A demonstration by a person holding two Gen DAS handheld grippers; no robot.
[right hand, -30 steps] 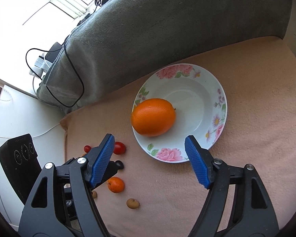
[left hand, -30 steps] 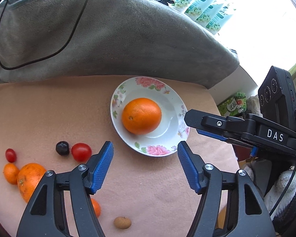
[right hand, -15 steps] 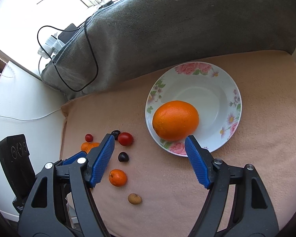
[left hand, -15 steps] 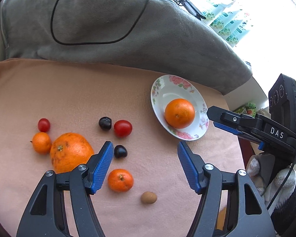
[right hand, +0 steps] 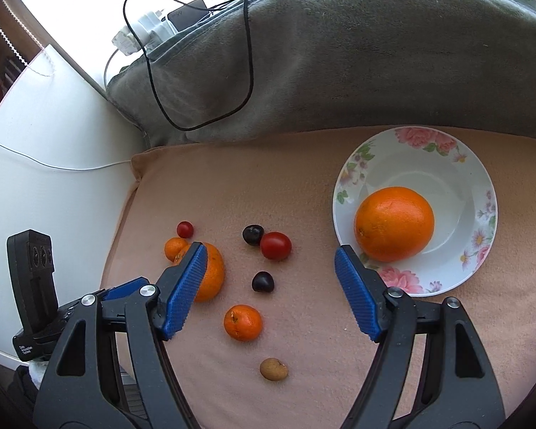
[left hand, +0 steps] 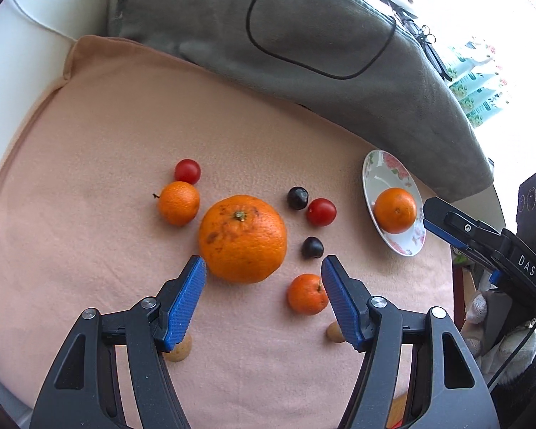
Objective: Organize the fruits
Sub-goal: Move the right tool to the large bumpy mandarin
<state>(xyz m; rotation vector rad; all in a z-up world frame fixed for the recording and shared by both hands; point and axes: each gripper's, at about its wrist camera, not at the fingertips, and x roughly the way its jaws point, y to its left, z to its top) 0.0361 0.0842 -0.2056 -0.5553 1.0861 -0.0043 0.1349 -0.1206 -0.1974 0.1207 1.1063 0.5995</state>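
Observation:
A floral plate (right hand: 479,182) (left hand: 373,173) on the peach cloth holds one orange (right hand: 393,224) (left hand: 395,210). Left of it lie loose fruits: a big orange (left hand: 242,238) (right hand: 211,271), two small tangerines (left hand: 178,202) (left hand: 306,294), two red cherry tomatoes (left hand: 187,171) (left hand: 321,211), two dark plums (left hand: 297,197) (left hand: 312,247) and brown longans (right hand: 273,369). My left gripper (left hand: 263,262) is open and empty just short of the big orange. My right gripper (right hand: 271,248) is open and empty, hovering above the loose fruits left of the plate.
A grey blanket (right hand: 339,57) with a black cable (right hand: 246,53) on it rises behind the cloth. A white surface (right hand: 53,186) borders the cloth on the left. Chargers and a power strip (right hand: 150,25) sit by the window. A gloved hand (left hand: 500,343) holds the right gripper.
Both grippers have swung left, away from the plate and over the loose fruits. The big orange now sits just ahead of the left jaws. Jaw openings look unchanged.

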